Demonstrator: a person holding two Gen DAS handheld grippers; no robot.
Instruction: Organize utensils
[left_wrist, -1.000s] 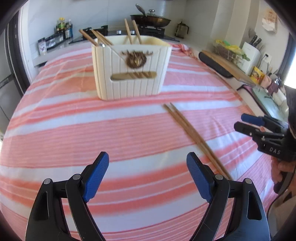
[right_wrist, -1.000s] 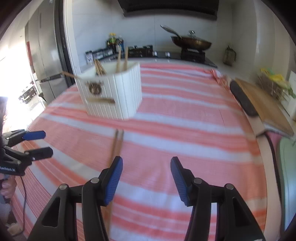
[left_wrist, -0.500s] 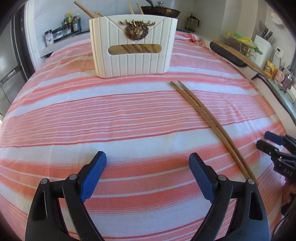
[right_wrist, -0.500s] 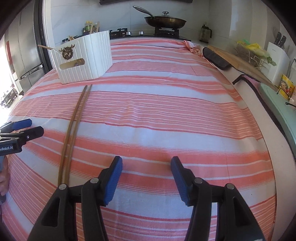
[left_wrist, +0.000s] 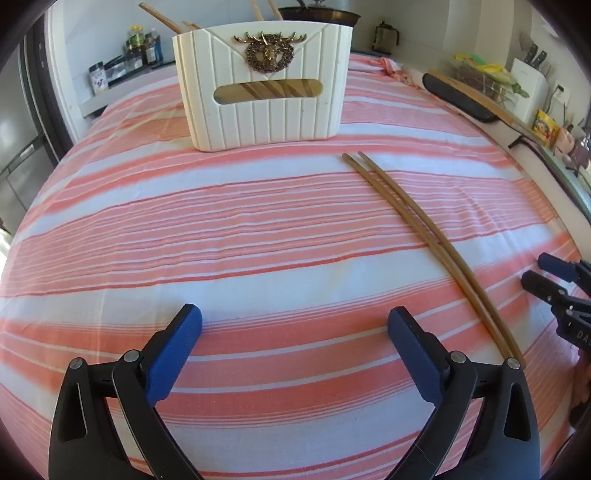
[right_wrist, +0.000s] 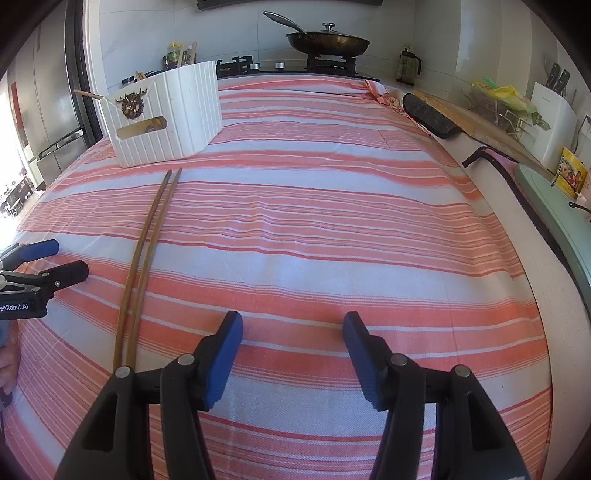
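Your slim brown wooden chopsticks (left_wrist: 424, 236) lie paired on striped cloth (left_wrist: 258, 229); your left gripper (left_wrist: 295, 325), just widening, and right gripper (right_wrist: 291, 332) gape empty.

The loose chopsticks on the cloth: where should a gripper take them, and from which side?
Grip the chopsticks near their close end, from above, jaws across both sticks. They lie flat, side by side on the striped cloth, so only their sides offer purchase. The right gripper, open, seems nearest.
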